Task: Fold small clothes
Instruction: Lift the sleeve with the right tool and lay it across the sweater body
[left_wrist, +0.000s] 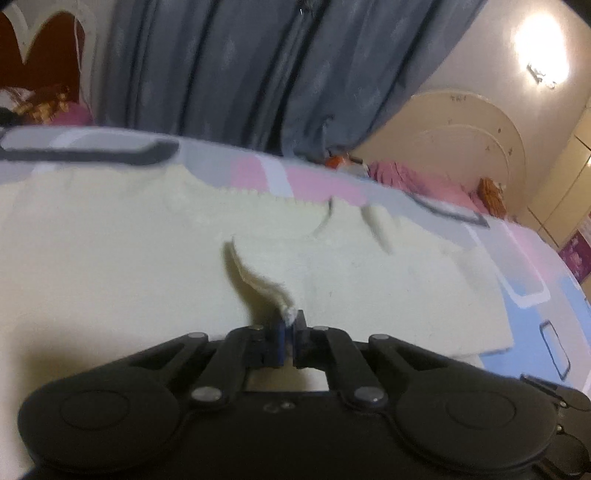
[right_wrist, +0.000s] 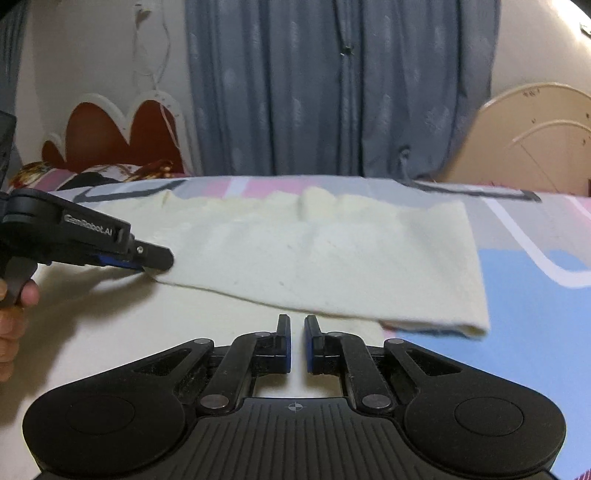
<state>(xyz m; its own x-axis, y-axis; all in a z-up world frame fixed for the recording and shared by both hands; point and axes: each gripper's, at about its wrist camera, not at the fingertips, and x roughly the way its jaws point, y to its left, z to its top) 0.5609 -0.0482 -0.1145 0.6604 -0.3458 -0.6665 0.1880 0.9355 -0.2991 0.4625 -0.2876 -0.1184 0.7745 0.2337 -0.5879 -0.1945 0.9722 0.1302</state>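
A cream knitted garment (right_wrist: 332, 251) lies spread on the bed, its near edge folded over and lifted at the left. In the left wrist view the same garment (left_wrist: 147, 240) fills the middle, and my left gripper (left_wrist: 290, 321) is shut on a raised, pinched edge of it. The right wrist view shows that left gripper (right_wrist: 159, 264) from the side, clamped on the fold's corner, with a person's hand (right_wrist: 11, 325) on its handle. My right gripper (right_wrist: 298, 321) hovers low over the garment's near part, just short of the folded edge. Its jaws stand a narrow gap apart with nothing between them.
The bedspread (right_wrist: 535, 332) is patterned in pink, blue and grey and drops away to the right. Grey curtains (right_wrist: 332, 92) hang behind the bed. A red scalloped headboard (right_wrist: 110, 129) with pillows stands at the left, a cream arched headboard (right_wrist: 535, 136) at the right.
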